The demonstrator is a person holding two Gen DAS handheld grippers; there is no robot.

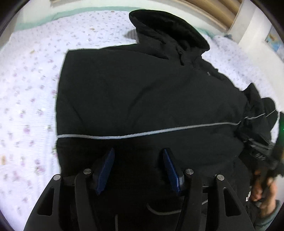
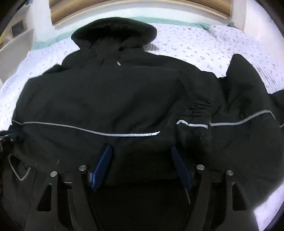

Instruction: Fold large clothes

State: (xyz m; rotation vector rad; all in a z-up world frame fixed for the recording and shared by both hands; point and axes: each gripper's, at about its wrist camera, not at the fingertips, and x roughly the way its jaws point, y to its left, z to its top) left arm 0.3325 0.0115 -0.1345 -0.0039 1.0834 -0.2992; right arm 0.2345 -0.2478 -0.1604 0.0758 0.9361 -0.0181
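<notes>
A large black hooded jacket (image 1: 142, 92) with a grey reflective stripe (image 1: 142, 134) lies spread on the bed, hood (image 1: 168, 30) at the far end. My left gripper (image 1: 138, 152) is open, blue pads apart, just above the jacket's lower part near its left side. In the right wrist view the jacket (image 2: 106, 96) fills the middle, hood (image 2: 115, 32) far, one sleeve (image 2: 248, 99) out to the right and a sleeve cuff folded over the body (image 2: 195, 115). My right gripper (image 2: 141, 149) is open, hovering over the hem, holding nothing.
The bed has a white floral sheet (image 1: 32, 85) with a green edge (image 2: 44, 43) at the far side. A wooden headboard or blind (image 2: 138, 7) and white walls stand behind. A person's hand (image 1: 264, 188) shows at the right of the left wrist view.
</notes>
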